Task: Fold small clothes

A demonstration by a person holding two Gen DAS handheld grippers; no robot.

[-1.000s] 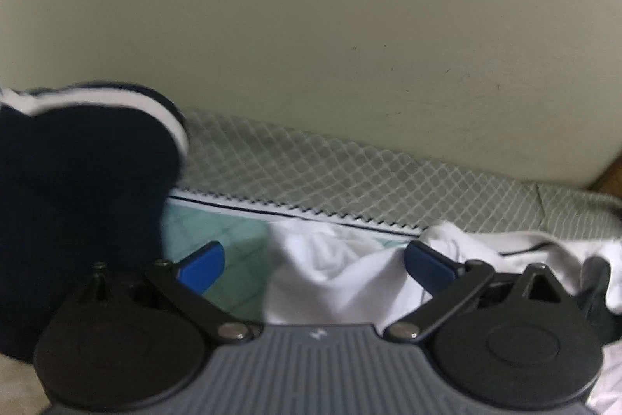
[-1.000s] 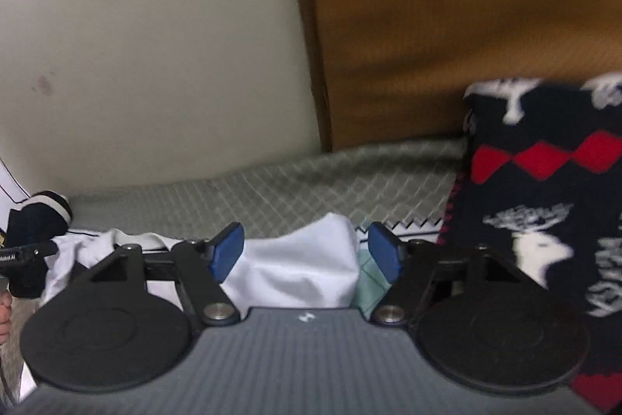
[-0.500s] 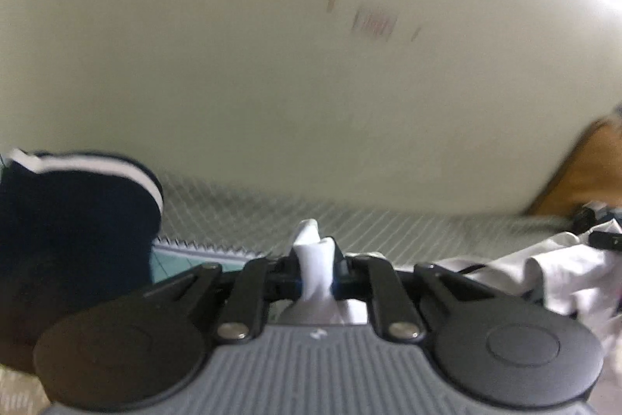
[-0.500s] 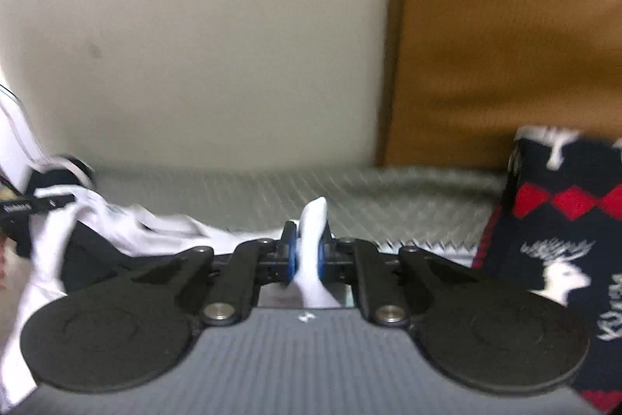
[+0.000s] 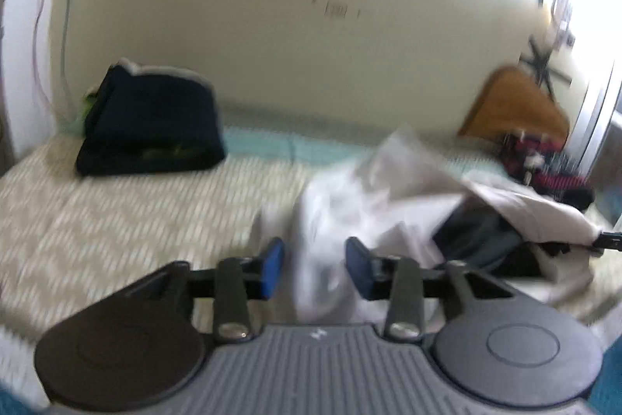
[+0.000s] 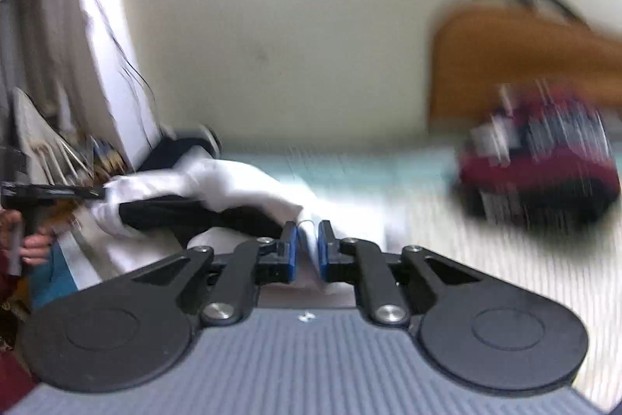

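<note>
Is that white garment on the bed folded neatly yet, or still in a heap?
Still in a heap. The white garment lies crumpled in loose ridges on the bed, with dark fabric showing under one raised flap.

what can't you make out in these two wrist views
- Left wrist view: whether the left gripper pads press the white garment between them; its jaws have just been opening, and motion blur hides contact.
- Right wrist view: the pattern on the red and dark pile, smeared by blur.
- Right wrist view: the garment's lower edge, hidden behind the right gripper, whose jaws have also just been opening.
- Both views: what kind of garment it is, being crumpled.
</note>
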